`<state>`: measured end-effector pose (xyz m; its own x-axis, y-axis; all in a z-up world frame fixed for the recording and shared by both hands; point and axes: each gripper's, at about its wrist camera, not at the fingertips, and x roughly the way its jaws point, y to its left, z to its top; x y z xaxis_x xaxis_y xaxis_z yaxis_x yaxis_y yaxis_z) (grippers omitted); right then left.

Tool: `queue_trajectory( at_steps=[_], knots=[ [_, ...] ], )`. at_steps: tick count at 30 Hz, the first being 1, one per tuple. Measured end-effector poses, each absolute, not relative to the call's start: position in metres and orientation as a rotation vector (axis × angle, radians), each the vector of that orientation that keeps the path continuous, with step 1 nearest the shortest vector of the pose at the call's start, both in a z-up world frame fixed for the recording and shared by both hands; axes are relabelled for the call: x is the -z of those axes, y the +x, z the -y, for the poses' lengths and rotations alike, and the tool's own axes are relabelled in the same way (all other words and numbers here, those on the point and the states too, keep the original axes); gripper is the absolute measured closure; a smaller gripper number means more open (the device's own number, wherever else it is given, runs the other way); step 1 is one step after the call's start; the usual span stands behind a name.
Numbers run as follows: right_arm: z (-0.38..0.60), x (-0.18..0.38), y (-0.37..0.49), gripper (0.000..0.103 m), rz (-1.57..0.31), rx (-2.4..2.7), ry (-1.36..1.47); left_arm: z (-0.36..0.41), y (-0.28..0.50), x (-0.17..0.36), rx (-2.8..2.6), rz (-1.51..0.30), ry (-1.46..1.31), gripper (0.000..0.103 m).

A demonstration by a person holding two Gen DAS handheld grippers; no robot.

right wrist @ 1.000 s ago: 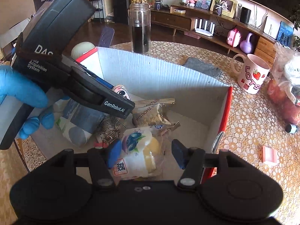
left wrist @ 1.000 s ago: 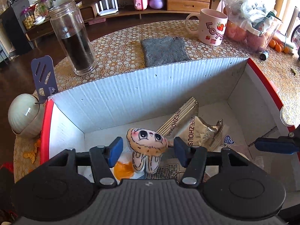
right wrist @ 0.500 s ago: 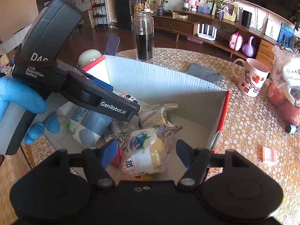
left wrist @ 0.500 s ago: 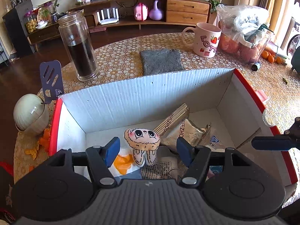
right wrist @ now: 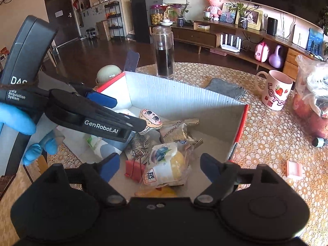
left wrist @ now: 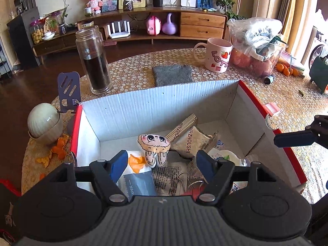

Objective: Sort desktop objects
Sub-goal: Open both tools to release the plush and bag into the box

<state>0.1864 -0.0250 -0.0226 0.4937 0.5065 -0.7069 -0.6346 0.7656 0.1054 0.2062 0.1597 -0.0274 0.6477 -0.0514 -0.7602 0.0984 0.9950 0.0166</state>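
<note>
From the left wrist camera, the left gripper (left wrist: 161, 164) has risen since a second ago, its blue fingers spread apart and holding nothing; the cartoon-face plush (left wrist: 153, 145) now lies farther below them inside the cardboard box (left wrist: 155, 110), beside the snack packet (left wrist: 191, 141). From the right wrist camera, the right gripper (right wrist: 160, 167) has also pulled higher, jaws wide apart above the blueberry snack bag (right wrist: 166, 165) and red binder clip (right wrist: 134, 169) in the box.
</note>
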Motion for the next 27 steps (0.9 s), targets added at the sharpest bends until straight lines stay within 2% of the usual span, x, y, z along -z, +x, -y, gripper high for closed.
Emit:
queue_trajectory(
  at_steps=[2, 14, 18, 27],
  knots=[
    [0.029, 0.020, 0.184, 0.008, -0.785, -0.699, -0.160, -0.160, 0.201, 0.026, 0.083, -0.856, 0.056, 0.025],
    [0.057, 0.007, 0.165, 0.006, -0.743, -0.696, -0.119, -0.155, 0.171, 0.017, 0.035, -0.822, 0.040, 0.014],
    [0.070, 0.005, 0.158, 0.006, -0.729, -0.677, -0.105, -0.151, 0.161, 0.013, 0.021, -0.806, 0.028, 0.001],
    [0.121, 0.005, 0.146, 0.006, -0.720, -0.607, -0.067, -0.118, 0.141, 0.006, 0.046, -0.774, 0.039, 0.001]
  ],
)
